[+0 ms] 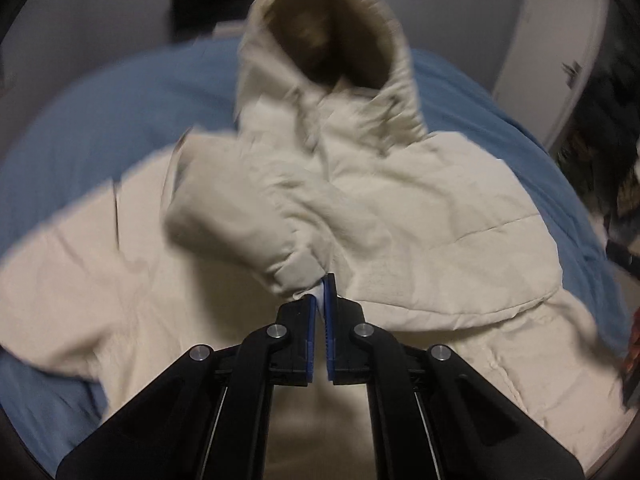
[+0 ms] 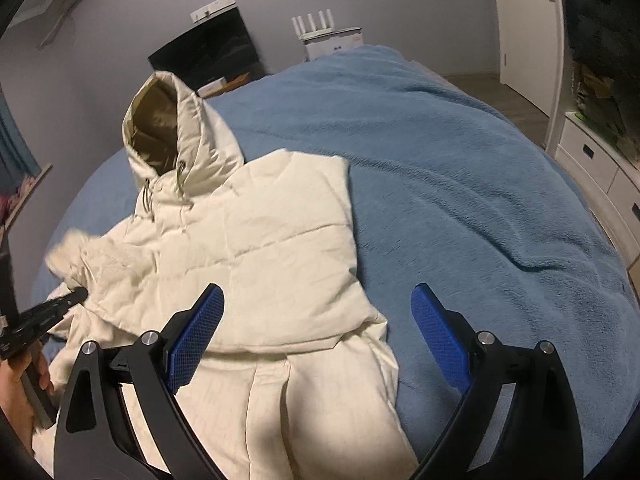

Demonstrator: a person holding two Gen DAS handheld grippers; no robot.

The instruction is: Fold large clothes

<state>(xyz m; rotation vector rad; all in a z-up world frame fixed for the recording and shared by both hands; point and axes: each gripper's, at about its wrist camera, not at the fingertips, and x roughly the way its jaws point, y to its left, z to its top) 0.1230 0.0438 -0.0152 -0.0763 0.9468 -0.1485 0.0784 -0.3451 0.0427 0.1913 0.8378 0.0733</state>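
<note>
A cream hooded puffer jacket (image 1: 420,216) lies on a blue blanket (image 1: 80,120), its hood (image 1: 332,40) standing up at the far end. My left gripper (image 1: 320,292) is shut on the jacket's left sleeve cuff (image 1: 296,272) and holds the sleeve (image 1: 232,200) over the jacket's front. In the right wrist view the jacket (image 2: 260,248) lies left of centre, right sleeve folded across its front. My right gripper (image 2: 316,312) is open and empty above the jacket's right edge. The left gripper (image 2: 60,308) shows at the left, holding the blurred sleeve (image 2: 80,252).
The blue blanket (image 2: 460,200) covers the bed to the right of the jacket. A dark screen (image 2: 208,52) and a white router on a box (image 2: 328,36) stand by the far wall. White drawers (image 2: 592,160) and a door (image 2: 524,20) are at the right.
</note>
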